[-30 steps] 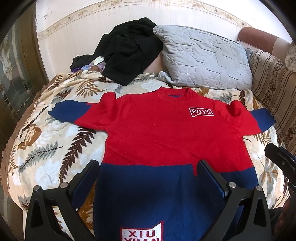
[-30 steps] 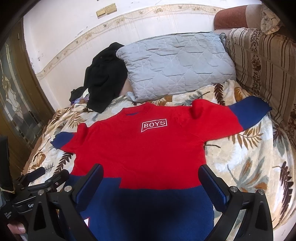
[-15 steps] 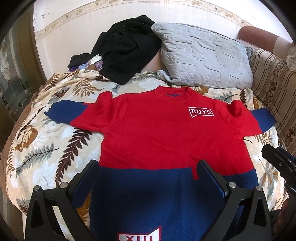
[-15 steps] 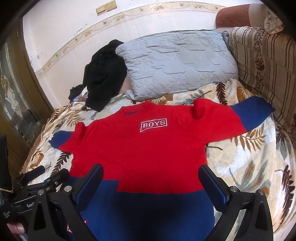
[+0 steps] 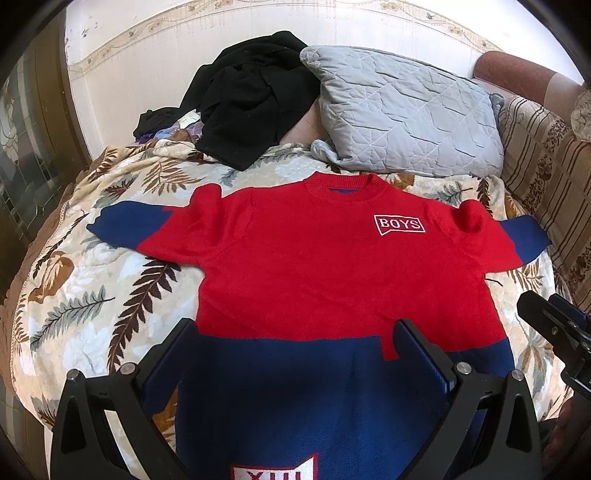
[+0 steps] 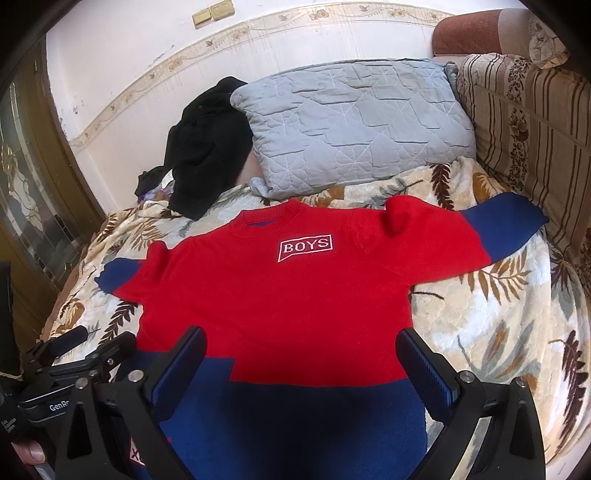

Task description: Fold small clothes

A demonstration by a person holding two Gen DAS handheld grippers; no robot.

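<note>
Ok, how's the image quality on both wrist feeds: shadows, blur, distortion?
Left wrist view: sharp, sunlit; the left gripper shadows the sweater at its navy hem; fisheye curves the wall border. Right wrist view: equally sharp; the same shadow lies under the right gripper; black vignette at the corners.

We've got open bedspread (image 5: 92,280) left and right (image 6: 498,314) of the sweater (image 5: 325,266); beyond its collar, a grey pillow (image 6: 354,125) and black clothes (image 5: 251,96) block the way, with striped cushions (image 6: 535,125) walling the right.
</note>
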